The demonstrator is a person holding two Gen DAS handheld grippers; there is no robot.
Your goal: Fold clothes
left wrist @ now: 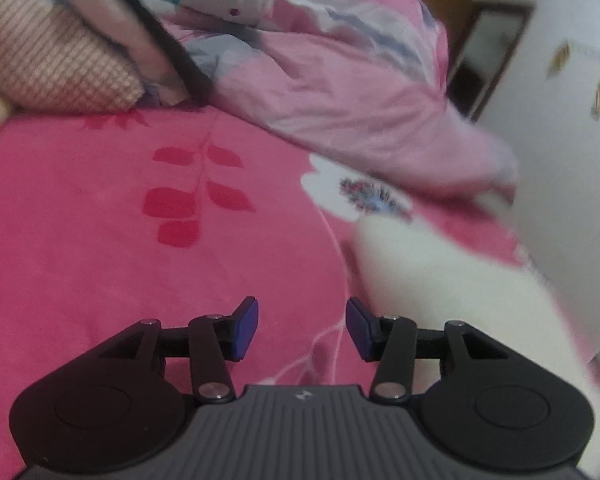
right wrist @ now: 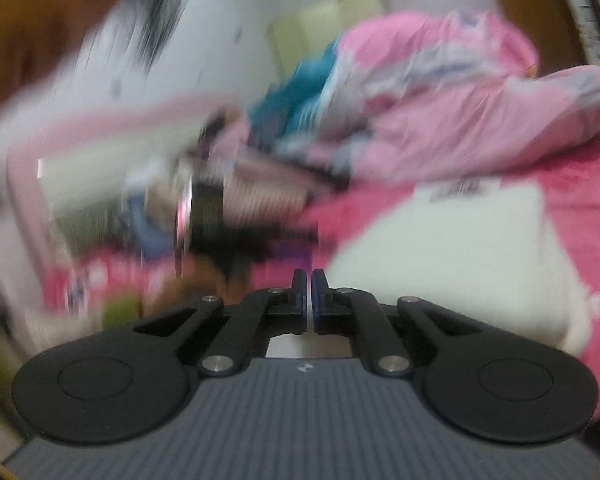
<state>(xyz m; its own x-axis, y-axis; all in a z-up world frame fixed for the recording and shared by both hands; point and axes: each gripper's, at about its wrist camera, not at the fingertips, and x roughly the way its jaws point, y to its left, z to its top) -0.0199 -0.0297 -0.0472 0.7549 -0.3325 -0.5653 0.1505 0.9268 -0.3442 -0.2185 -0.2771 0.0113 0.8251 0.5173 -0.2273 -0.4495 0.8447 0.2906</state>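
Pink bedding covered the whole work surface: a bright pink sheet (left wrist: 80,264) printed with red leaves, and at the far side a heaped pale pink quilt (left wrist: 340,92) beside a checked pillow (left wrist: 52,60). On the sheet lay a white garment (right wrist: 452,264), its near part folded into a fairly neat rectangle as the right wrist view showed it, with a dark label near its far edge. The left gripper (left wrist: 302,330) hung over bare sheet with its jaws partly apart and nothing between them, the garment just to its right. The right gripper (right wrist: 309,300) had its jaws pressed nearly together; a thin white sliver showed in the slit, but whether cloth was pinched there could not be told. Judging by the tidy shape, at least one fold seemed done, and a further fold or some smoothing probably remained; no other loose clothes could be made out with certainty. Only the left view gave the leaf print, the pillow and a doorway (left wrist: 484,52) at far right clearly. Only the right view gave the garment's full outline, though heavy blur smeared everything on its left side.
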